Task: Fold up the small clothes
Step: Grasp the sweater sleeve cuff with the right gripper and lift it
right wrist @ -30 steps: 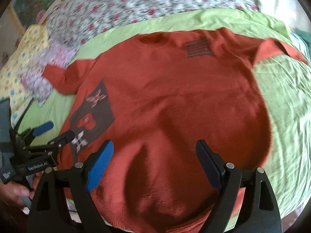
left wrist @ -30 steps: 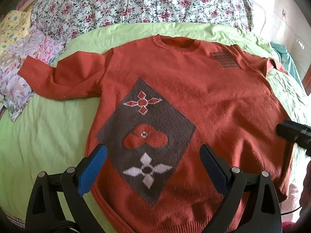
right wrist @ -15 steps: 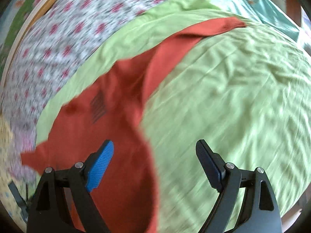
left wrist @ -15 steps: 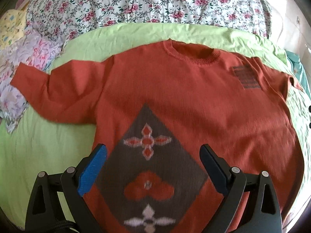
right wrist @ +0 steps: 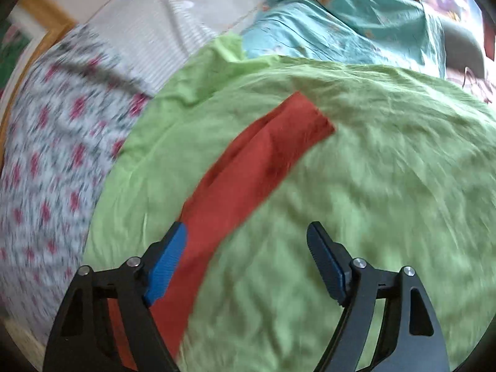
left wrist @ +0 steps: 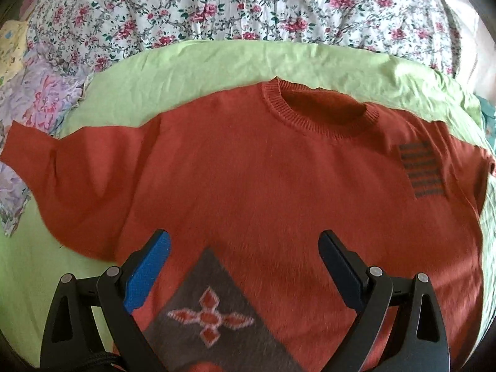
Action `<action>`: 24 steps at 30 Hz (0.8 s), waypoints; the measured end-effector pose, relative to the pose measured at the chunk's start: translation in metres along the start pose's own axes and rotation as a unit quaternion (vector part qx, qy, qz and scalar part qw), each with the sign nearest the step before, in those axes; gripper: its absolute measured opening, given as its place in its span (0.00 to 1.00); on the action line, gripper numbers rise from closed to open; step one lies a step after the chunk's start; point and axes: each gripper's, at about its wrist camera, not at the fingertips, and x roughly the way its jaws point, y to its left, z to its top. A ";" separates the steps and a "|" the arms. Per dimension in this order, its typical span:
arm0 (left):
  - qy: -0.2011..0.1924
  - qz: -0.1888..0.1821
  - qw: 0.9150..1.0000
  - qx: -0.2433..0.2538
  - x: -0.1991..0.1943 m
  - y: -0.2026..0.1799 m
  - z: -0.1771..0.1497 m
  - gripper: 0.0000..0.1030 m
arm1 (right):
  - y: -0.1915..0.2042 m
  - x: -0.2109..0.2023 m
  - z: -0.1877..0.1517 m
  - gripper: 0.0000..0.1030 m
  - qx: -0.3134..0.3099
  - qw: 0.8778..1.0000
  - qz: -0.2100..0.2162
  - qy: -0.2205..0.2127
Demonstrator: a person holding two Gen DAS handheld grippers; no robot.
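A rust-orange sweater [left wrist: 263,179] lies flat, front up, on a light green sheet [left wrist: 192,62]. It has a grey diamond patch [left wrist: 214,316] with flower motifs and a grey striped patch [left wrist: 421,170] at one shoulder. Its left sleeve [left wrist: 55,170] stretches to the left. My left gripper [left wrist: 245,266] is open and empty above the sweater's chest. In the right wrist view the other sleeve [right wrist: 248,170] lies straight across the green sheet [right wrist: 387,186]. My right gripper [right wrist: 246,263] is open and empty over that sleeve's lower part.
A floral quilt [left wrist: 232,3] lies behind the sheet, also blurred at the left of the right wrist view [right wrist: 52,155]. Purple floral cloth [left wrist: 34,93] is at the left. A teal cloth [right wrist: 356,21] lies beyond the sleeve's end.
My left gripper has moved forward up the sweater from hem toward chest. My right gripper has swung right, off the sweater's body and out along the right sleeve. Both stay open.
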 end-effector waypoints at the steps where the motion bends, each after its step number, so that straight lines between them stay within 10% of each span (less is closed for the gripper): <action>1: 0.002 0.005 1.000 -0.003 0.005 0.000 0.003 0.94 | -0.005 0.010 0.009 0.75 0.011 1.000 -0.005 0.002; 7: 0.015 0.018 0.999 -0.024 0.028 0.000 0.016 0.94 | -0.036 0.048 0.040 0.68 0.087 0.996 0.001 -0.010; 10: 0.021 0.017 0.999 -0.029 0.037 0.000 0.019 0.94 | -0.031 0.052 0.053 0.06 0.059 0.998 -0.029 -0.014; 18: 0.024 0.003 0.999 -0.025 0.041 -0.004 0.013 0.94 | 0.022 0.002 0.033 0.07 -0.025 0.997 0.068 -0.032; 24: 0.012 -0.013 1.000 -0.024 0.025 0.002 0.007 0.94 | 0.122 -0.039 -0.033 0.07 -0.125 0.970 0.209 0.022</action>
